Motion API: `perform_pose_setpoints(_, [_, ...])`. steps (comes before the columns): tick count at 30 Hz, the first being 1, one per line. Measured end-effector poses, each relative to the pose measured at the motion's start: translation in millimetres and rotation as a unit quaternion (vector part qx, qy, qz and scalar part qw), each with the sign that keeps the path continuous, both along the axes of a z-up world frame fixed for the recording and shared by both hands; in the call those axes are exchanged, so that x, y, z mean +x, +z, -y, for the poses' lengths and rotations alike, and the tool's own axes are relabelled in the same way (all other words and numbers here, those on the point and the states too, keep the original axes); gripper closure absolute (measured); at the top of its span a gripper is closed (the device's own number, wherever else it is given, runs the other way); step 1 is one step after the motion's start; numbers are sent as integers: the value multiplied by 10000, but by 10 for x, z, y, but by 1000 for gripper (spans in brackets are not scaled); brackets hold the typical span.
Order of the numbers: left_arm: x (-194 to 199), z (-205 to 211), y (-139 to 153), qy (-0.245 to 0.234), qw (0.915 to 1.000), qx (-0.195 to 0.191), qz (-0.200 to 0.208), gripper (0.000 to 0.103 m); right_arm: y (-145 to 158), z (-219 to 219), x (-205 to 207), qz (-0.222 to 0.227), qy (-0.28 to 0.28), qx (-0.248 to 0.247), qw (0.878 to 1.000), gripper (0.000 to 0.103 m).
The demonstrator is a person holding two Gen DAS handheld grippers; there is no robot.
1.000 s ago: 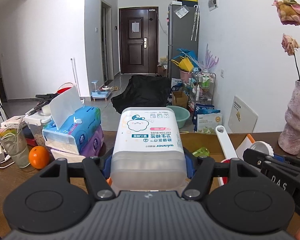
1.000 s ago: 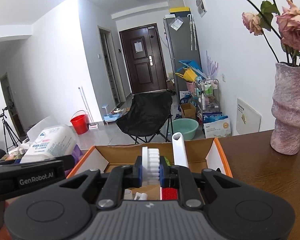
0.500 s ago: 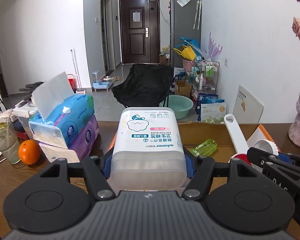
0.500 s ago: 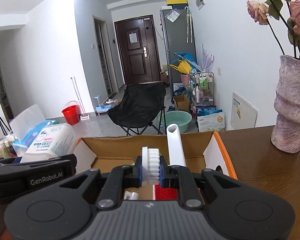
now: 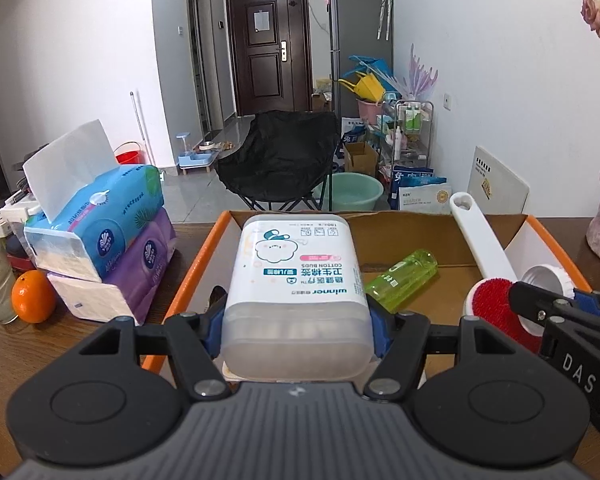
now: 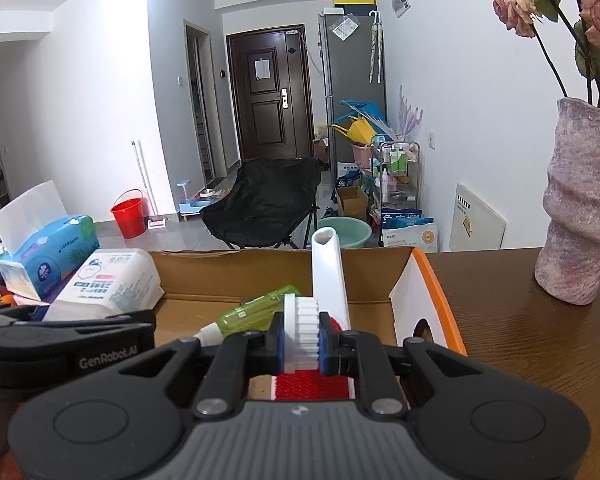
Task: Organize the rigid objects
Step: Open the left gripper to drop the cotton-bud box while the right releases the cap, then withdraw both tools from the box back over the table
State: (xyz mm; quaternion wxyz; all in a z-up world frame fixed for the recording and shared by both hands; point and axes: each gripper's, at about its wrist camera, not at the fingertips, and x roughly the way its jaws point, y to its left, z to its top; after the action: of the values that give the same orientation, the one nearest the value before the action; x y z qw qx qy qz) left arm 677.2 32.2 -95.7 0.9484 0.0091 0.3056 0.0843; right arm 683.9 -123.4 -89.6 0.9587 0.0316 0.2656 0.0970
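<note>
Both my hands have dropped toward the box (image 5: pixel 416 236): left jaws grip the cotton-bud tub (image 5: pixel 296 280), right jaws the white cap (image 6: pixel 302 338) (release next)

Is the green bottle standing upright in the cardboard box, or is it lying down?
Lying down. The green bottle rests on its side on the floor of the cardboard box, beside the white-handled brush.

I see a white cotton-bud box (image 5: pixel 296 280), a lime-green bottle (image 5: pixel 402 280), a red-bristled white brush (image 5: pixel 494 300), and an orange-rimmed brown cardboard box (image 5: pixel 556 240).
</note>
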Motion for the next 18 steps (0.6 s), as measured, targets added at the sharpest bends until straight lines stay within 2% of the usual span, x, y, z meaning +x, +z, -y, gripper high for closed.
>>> perform_pose_setpoints(3, [-8,-12,-16,-39,10000,-1,-81,34,-15,-3,6,-51,14,-79,10000,87])
perform_pose_setpoints(4, [-15,-19,-4,-28,10000,4,-53,25,-16,2,6,-73,-3,-118,9999,84])
perform_pose_setpoints(6, [-52,-52,32,18,10000,-6,57,6,-3,35,-19,-76,-76,-147,9998,49])
perform_pose_setpoints(7, [-79,-63,58,35,9999,-6,140,0,8,63,-48,-28,-135,-151,9998,18])
perform_pose_setpoints(8, [-99,-76,72,79,9998,12,196,0,14,84,-76,62,-194,-184,9996,3])
perform_pose_setpoints(10, [-103,-87,95,12,9999,-11,162,0,33,117,-138,248,-303,-283,9988,2])
perform_pose_setpoints(18, [-132,-112,113,88,9999,13,113,0,57,232,-149,175,-320,-216,9991,0])
